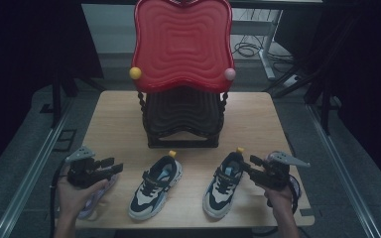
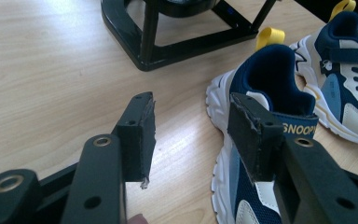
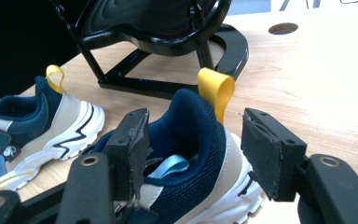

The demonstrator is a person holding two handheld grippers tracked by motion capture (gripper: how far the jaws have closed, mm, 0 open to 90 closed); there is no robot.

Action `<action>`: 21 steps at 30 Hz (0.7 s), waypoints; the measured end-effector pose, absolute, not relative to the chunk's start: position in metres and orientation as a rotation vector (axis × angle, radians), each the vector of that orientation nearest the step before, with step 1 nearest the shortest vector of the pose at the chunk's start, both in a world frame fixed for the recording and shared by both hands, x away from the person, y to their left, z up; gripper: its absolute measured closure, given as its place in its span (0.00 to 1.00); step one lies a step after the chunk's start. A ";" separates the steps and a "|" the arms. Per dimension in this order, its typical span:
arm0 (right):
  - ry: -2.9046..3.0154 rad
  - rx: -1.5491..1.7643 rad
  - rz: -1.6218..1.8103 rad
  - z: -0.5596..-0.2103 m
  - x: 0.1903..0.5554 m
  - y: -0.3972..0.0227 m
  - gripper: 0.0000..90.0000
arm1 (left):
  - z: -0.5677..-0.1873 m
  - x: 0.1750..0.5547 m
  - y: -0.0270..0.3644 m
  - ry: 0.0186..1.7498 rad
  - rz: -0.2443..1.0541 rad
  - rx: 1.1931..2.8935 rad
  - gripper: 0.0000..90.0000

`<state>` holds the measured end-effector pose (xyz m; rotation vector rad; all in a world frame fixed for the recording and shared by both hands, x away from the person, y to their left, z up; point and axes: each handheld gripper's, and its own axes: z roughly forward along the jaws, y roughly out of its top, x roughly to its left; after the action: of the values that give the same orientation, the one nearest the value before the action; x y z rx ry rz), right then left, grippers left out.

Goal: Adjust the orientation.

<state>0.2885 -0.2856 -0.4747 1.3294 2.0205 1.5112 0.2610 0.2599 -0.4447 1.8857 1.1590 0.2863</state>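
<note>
Navy-and-white sneakers (image 1: pixel 155 187), yellow heel loops

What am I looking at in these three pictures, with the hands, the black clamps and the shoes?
No robot arm here: a person holds a hand-held grasping tool in each hand. The top picture comes from a camera above the table, looking down. There the left tool is at the left and the right tool at the right. The other two pictures come from small cameras riding on each tool, looking along its two black jaws.

On the wooden table lie two navy and white sneakers: the left sneaker and the right sneaker. Behind them stands a black rack topped by a red wavy tray.

The left tool is open and holds nothing. The right tool is open around the right sneaker's heel, not pressing on it.
</note>
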 end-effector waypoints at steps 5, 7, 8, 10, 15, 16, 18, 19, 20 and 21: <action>2.052 1.310 1.436 -0.474 0.283 -0.282 0.52 | -0.442 0.256 0.265 1.156 0.314 1.867 0.55; 2.065 1.283 1.423 -0.470 0.279 -0.283 0.57 | -0.440 0.252 0.267 1.163 0.328 1.866 0.54; 2.070 1.273 1.420 -0.468 0.278 -0.285 0.60 | -0.438 0.250 0.268 1.164 0.332 1.863 0.54; 2.077 1.259 1.405 -0.465 0.274 -0.288 0.65 | -0.435 0.245 0.271 1.167 0.349 1.848 0.54; 2.130 1.212 1.392 -0.461 0.271 -0.295 0.80 | -0.431 0.237 0.276 1.183 0.378 1.828 0.54; 2.145 1.201 1.378 -0.462 0.271 -0.297 0.84 | -0.432 0.236 0.277 1.187 0.380 1.827 0.54; 2.160 1.192 1.352 -0.461 0.271 -0.301 0.90 | -0.435 0.236 0.278 1.204 0.387 1.819 0.54; 2.163 1.185 1.343 -0.461 0.271 -0.305 0.92 | -0.436 0.237 0.278 1.207 0.387 1.822 0.54; 2.163 1.183 1.337 -0.461 0.271 -0.308 0.94 | -0.437 0.237 0.278 1.210 0.390 1.825 0.54; 2.165 1.182 1.334 -0.460 0.272 -0.312 0.95 | -0.438 0.237 0.278 1.215 0.393 1.824 0.54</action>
<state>0.2717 -0.3125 -0.4604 1.1817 2.1652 1.3339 0.2373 0.2776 -0.4376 1.8244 1.2147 0.3929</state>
